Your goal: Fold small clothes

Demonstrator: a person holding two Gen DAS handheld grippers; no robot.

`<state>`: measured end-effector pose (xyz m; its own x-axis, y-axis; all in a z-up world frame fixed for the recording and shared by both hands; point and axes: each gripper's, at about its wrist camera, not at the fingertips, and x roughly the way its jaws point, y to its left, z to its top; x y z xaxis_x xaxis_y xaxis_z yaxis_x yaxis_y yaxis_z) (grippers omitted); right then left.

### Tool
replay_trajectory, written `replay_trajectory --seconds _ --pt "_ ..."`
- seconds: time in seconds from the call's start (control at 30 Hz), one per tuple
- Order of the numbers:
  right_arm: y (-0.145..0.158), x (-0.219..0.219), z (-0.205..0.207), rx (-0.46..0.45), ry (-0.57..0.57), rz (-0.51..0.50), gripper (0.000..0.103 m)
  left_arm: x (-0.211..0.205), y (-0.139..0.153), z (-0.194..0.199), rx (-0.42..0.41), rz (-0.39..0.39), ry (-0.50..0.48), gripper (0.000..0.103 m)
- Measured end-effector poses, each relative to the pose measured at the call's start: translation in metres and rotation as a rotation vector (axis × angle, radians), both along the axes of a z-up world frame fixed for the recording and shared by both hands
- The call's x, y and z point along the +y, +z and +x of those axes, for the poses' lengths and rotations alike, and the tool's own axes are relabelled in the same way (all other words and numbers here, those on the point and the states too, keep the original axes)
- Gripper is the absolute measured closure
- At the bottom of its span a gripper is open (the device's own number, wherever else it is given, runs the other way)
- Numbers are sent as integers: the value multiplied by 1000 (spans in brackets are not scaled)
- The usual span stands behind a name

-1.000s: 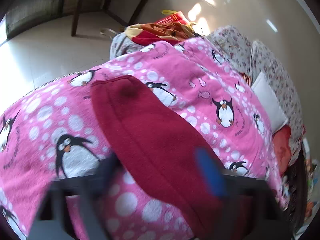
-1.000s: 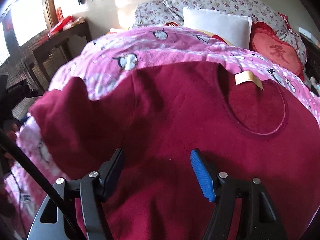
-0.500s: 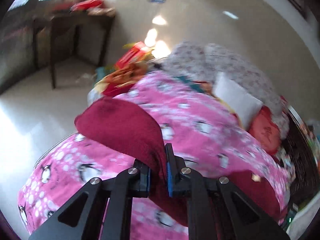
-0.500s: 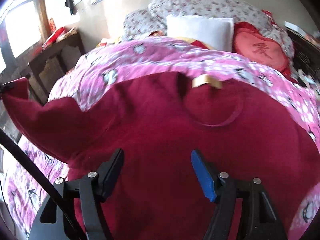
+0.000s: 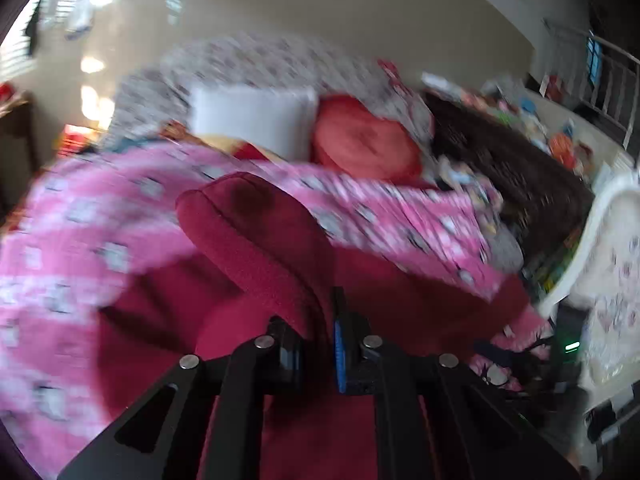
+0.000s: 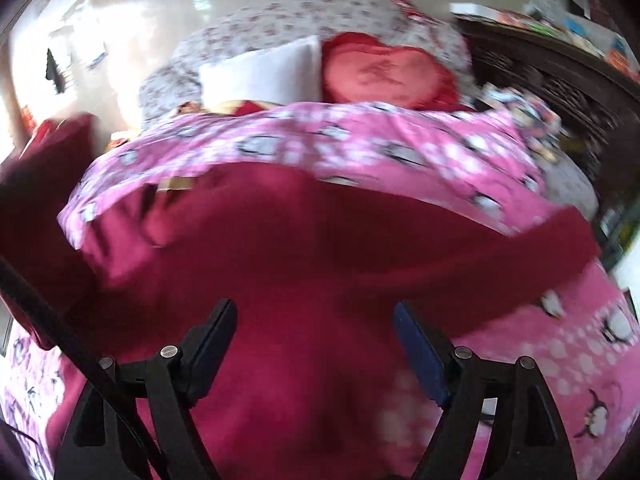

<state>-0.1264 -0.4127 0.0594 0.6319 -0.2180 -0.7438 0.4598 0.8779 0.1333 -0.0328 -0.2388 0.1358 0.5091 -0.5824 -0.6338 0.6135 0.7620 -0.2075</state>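
A bed under a pink penguin-print blanket [image 6: 400,148] fills both views, with open blanket to either side and a white pillow [image 5: 252,120] and red cushion [image 6: 384,70] at its head. A dark red garment [image 6: 320,240] lies spread across the blanket. The left claw [image 5: 320,344] is clamped tight on a raised fold of its sleeve [image 5: 256,232]. The right claw [image 6: 316,344] hangs wide apart above the garment's middle, gripping nothing.

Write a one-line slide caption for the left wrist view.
Left tongs shut on a dark red sweater sleeve, lifted over a pink penguin blanket.
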Motion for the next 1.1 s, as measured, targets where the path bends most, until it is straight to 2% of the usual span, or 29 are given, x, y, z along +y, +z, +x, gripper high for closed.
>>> replay_trajectory --seconds 0.03,0.13,0.17,0.23,0.37,0.43,0.53,0.57,0.63,0.7,0.77,0.8,0.87,0.97,1.1 --pt "-4 -12 -8 10 -36 14 17 -19 -18 2 32 0 -32 88" --pt "-10 -31 -23 21 -88 54 15 -45 -43 -6 41 55 -92 57" --pt "-10 -34 -25 22 -97 61 15 -46 -45 -10 48 61 -107 54" --pt "-8 -37 -30 12 -101 74 13 -35 -38 -15 49 38 -127 51" --pt "4 -27 -23 -53 -34 100 8 19 -5 -12 -22 37 -91 15" --pt "6 -18 -13 -59 1 100 8 49 4 -1 -74 68 -39 13" --pt "8 -18 3 -72 6 111 8 88 -1 25 -125 151 56 13" --pt "9 -20 6 -82 -1 121 7 100 -8 37 -131 187 96 13" --pt "10 -24 14 -108 -10 146 3 110 -18 54 -110 216 109 13" --pt "3 -27 25 -93 -6 155 3 118 -30 67 -82 227 104 13" --pt "-1 -31 29 -83 3 211 3 123 -39 77 -67 249 108 13" --pt "1 -36 23 -109 -7 277 3 126 -41 79 -60 245 106 13" --pt "12 -39 7 -194 -13 320 3 132 -41 83 -55 222 82 13" --pt "26 -37 5 -214 -8 230 0 129 -41 89 -49 209 12 13" --pt "15 -32 38 -113 52 149 0 117 -43 98 -8 201 -68 13"
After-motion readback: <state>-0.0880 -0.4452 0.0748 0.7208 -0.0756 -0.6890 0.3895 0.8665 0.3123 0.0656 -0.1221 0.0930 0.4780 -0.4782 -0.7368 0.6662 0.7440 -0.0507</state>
